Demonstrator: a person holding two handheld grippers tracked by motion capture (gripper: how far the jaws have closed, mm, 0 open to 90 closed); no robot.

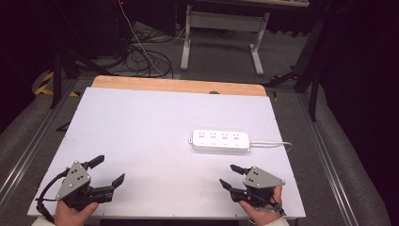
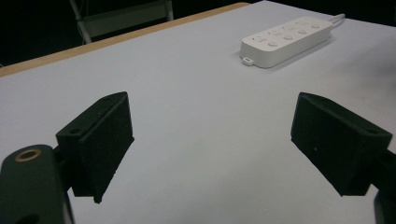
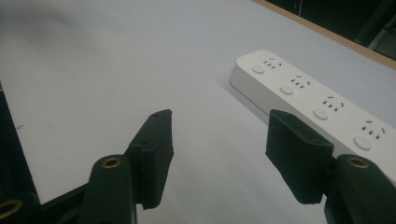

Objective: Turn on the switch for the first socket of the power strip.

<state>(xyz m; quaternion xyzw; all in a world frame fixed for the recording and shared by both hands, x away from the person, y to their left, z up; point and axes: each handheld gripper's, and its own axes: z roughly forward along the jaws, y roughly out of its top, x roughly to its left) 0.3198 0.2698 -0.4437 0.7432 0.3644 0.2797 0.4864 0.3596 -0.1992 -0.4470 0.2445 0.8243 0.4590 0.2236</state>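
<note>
**Both grippers waiting at the near edge, power strip untouched**

Nearest the camera, at the lower left of the high view, the left gripper point(image 1: 107, 170) is resting over the table edge with its jaws spread wide and nothing between them. At the lower right, the right gripper point(image 1: 229, 177) is sitting with its jaws parted about halfway, also empty. Judging from this, the work is only beginning: neither gripper is touching anything, and the reach to the strip is all still to come.

Further up, right of centre, the white power strip point(image 1: 220, 141) is lying flat on the white table surface point(image 1: 141, 136), sockets facing up, well apart from the left gripper and nearer the right one. Its cable point(image 1: 275, 143) is trailing off toward the right edge. In the right gripper view the strip point(image 3: 317, 105) is lying just beyond the right-hand jaw.

Beyond the white sheet, a strip of bare wood point(image 1: 179, 86) is showing along the far edge. Behind it, the dim room is holding grey carpet, loose cables point(image 1: 146, 59) at the upper left, and a white desk frame point(image 1: 221, 33) at the upper centre.
</note>
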